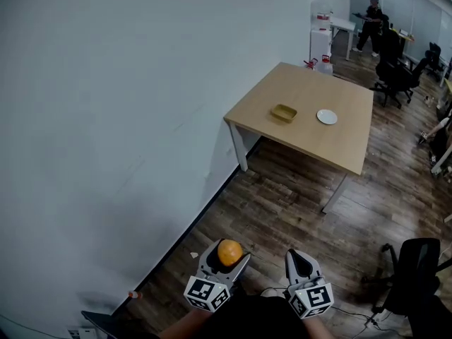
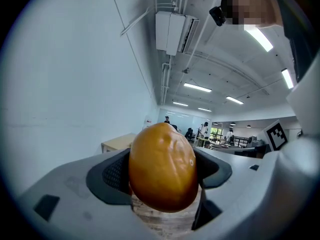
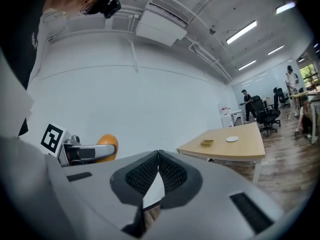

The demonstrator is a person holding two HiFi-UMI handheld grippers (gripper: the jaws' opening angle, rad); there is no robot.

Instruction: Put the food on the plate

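An orange, egg-shaped food item (image 1: 229,251) sits between the jaws of my left gripper (image 1: 227,256), which is shut on it; in the left gripper view the food (image 2: 163,168) fills the gap between the black pads. My right gripper (image 1: 299,261) is beside it, shut with nothing held, its pads touching at the tips (image 3: 159,156). Far ahead a wooden table (image 1: 304,111) carries a small white plate (image 1: 326,116) and a yellow-brown shallow bowl (image 1: 284,112). The right gripper view also shows the table (image 3: 235,146), the plate (image 3: 232,139) and the food (image 3: 107,147).
A white wall (image 1: 106,119) runs along the left. Wood floor (image 1: 282,203) lies between me and the table. A black office chair (image 1: 417,274) stands at the lower right. More chairs, desks and a person (image 1: 371,21) are at the far back right.
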